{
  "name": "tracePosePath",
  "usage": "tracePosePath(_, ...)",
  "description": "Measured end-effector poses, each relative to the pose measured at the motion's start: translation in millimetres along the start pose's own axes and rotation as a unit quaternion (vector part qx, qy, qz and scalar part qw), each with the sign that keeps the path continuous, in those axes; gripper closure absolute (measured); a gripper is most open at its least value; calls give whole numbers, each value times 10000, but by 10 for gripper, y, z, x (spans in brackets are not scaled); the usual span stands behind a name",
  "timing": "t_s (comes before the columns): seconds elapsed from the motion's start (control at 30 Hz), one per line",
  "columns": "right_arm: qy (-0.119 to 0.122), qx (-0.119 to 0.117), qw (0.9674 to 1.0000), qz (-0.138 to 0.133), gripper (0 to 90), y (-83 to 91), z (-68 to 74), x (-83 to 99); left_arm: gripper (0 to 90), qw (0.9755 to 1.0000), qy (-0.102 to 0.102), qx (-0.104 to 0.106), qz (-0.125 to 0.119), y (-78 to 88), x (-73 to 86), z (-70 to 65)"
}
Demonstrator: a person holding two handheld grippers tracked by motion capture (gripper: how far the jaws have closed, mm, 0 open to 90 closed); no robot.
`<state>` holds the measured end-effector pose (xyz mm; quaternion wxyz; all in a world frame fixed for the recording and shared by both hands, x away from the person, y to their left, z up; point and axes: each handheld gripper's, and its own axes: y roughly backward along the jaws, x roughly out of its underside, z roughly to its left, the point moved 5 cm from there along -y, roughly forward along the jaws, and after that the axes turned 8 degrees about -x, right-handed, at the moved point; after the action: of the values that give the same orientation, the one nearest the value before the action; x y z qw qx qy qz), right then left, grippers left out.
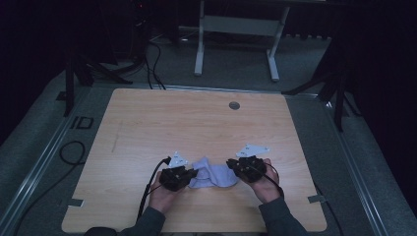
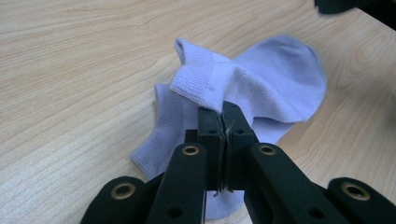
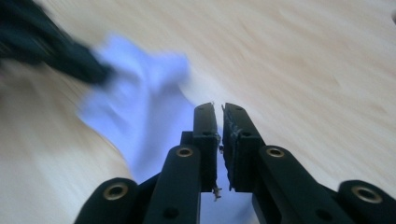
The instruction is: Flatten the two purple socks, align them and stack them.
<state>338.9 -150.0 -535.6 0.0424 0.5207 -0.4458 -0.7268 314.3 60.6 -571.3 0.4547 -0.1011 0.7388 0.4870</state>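
Lilac knitted ankle sock (image 2: 261, 79) lies crumpled near front edge of light wood-grain table (image 1: 162, 118). Left gripper (image 2: 224, 109) clamped on its ribbed cuff. Right gripper (image 3: 218, 108) just beside sock, jaws nearly together, nothing between them.

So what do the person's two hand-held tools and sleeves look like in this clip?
Both the left tool and the right tool are black, each with two flat black jaws on arms with brass-ringed holes. A pale grey three-cornered plate with small dark marks tops each. Black cables trail back from them. The sleeves are dark grey.
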Motion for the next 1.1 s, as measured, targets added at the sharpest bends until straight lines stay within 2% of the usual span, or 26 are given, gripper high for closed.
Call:
tracePosePath(0.17,-173,17,9991,383,859,-171,-95,285,880,10000,-8,7,25,-4,8,5)
tracePosePath(0.3,-207,75,9977,644,872,-275,-111,415,880,10000,25,35,58,12,18,18)
tracePosePath(0.7,-370,67,9979,520,878,-272,-112,456,880,9992,239,-45,331,96,124,147)
tracePosePath(0.9,-354,92,9982,470,878,-271,-108,467,879,9985,255,-79,480,112,185,160)
tracePosePath(1.07,-391,64,9982,442,878,-267,-109,475,863,9981,289,-214,499,132,190,217)
tracePosePath(1.1,-394,60,9983,426,878,-267,-111,476,861,9979,331,-326,451,157,177,254)
